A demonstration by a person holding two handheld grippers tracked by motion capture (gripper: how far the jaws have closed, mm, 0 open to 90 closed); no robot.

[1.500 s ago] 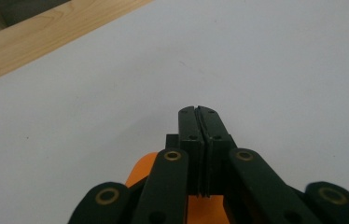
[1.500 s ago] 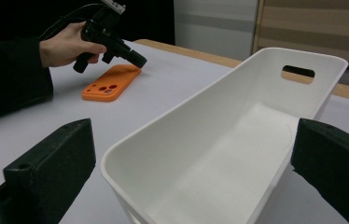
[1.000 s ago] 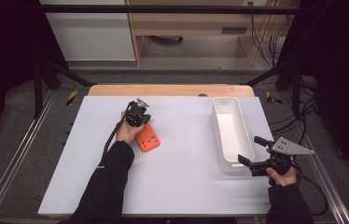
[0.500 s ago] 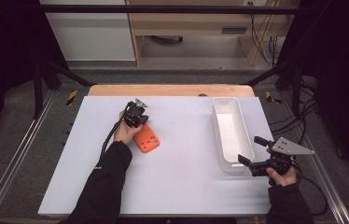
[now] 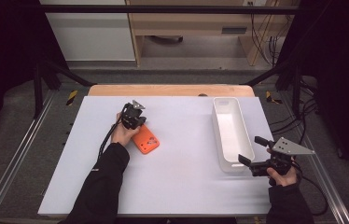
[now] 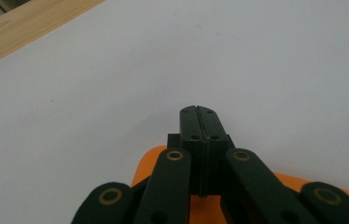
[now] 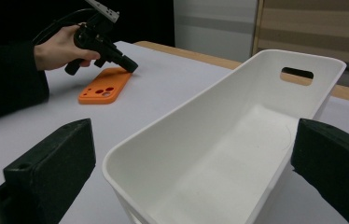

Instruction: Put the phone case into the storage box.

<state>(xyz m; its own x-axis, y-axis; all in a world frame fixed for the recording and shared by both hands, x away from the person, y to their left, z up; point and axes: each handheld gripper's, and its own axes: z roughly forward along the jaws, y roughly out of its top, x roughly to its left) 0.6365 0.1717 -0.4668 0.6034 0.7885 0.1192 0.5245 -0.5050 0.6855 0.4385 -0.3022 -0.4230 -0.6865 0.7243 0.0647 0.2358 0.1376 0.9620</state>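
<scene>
Table (image 5: 177, 186): white, bare between the hands.
Bin (image 5: 231, 133): empty, at the right; unmoved.
Case (image 5: 145, 140): orange, flat on the table, left of centre; same spot as a second ago.
Left gripper (image 5: 136, 122): jaws closed, empty, tip at the case's far end; barely shifted, so no pickup yet.
Right gripper (image 5: 249, 151): jaws wide, straddling the bin's near end; waiting.

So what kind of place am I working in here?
Probably a lab recording station: a white-topped table in a metal rail frame, dark curtains around it, loose cables at the side, and a hand-held left gripper and right gripper.
</scene>
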